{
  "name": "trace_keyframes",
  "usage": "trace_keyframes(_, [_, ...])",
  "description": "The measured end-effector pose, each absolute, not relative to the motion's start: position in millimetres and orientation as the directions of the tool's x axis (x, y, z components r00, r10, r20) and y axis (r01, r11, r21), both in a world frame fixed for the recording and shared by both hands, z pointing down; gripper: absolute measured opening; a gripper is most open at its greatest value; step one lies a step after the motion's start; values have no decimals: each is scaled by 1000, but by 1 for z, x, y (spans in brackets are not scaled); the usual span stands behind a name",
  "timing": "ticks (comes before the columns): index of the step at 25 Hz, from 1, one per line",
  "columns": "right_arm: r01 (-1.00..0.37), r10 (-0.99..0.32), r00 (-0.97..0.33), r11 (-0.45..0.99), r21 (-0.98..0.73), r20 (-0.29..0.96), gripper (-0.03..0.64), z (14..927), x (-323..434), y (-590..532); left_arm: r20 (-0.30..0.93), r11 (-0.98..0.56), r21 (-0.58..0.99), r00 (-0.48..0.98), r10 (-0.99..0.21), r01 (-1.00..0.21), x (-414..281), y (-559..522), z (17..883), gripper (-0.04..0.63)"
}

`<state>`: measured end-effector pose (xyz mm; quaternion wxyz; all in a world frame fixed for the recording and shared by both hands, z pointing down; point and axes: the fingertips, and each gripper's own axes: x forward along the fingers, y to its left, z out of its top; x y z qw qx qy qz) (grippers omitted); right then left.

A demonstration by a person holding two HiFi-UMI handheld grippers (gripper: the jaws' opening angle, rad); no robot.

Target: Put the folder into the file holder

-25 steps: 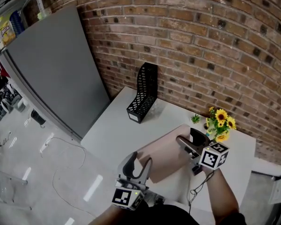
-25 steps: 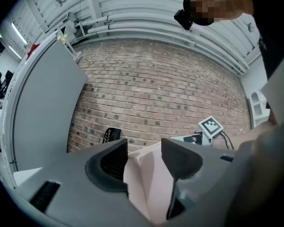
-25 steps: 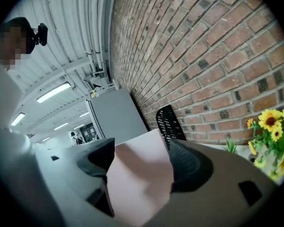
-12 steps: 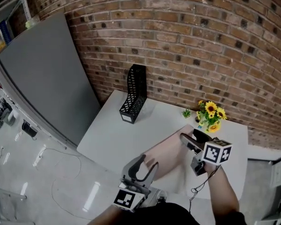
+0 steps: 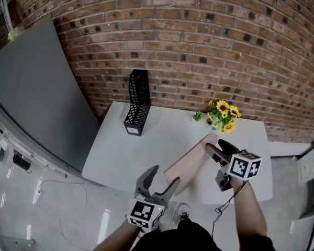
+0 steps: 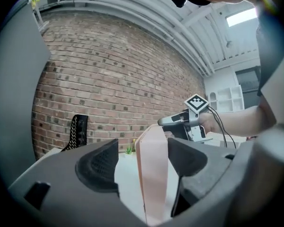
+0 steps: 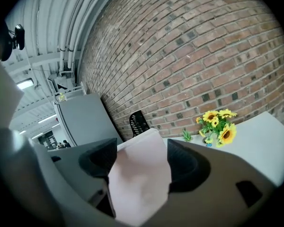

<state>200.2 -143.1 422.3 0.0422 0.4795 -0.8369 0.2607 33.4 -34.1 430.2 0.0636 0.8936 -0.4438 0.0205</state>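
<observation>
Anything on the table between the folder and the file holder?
No. In the head view, the white table between the pink folder and the black file holder is bare.

White table [image 5: 146, 145], far edge against the brick wall [image 5: 199, 46]. Black mesh file holder [image 5: 136, 103] stands upright at the far left corner. Small bunch of sunflowers [image 5: 223, 116] sits at the far edge toward the right, with a green sprig [image 5: 198, 116] just beside it on the left. Pink folder [image 5: 191, 158] is over the near right part; can't tell if it rests flat on the top.
</observation>
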Motion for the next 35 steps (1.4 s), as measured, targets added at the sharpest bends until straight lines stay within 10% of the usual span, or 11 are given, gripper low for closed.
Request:
trace_keyframes(21, [-874, -848, -448, 348, -338, 284, 325, 422, 212, -124, 140, -760, 96, 765, -629, -643, 94, -50, 451, 308])
trace_keyframes(24, [-881, -851, -440, 347, -323, 287, 316, 421, 210, -124, 144, -765, 75, 766, -626, -640, 97, -50, 450, 200])
trace_keyframes(35, [-896, -864, -445, 428, -120, 237, 214, 407, 192, -130, 143, -732, 91, 736, -662, -675, 91, -59, 445, 170])
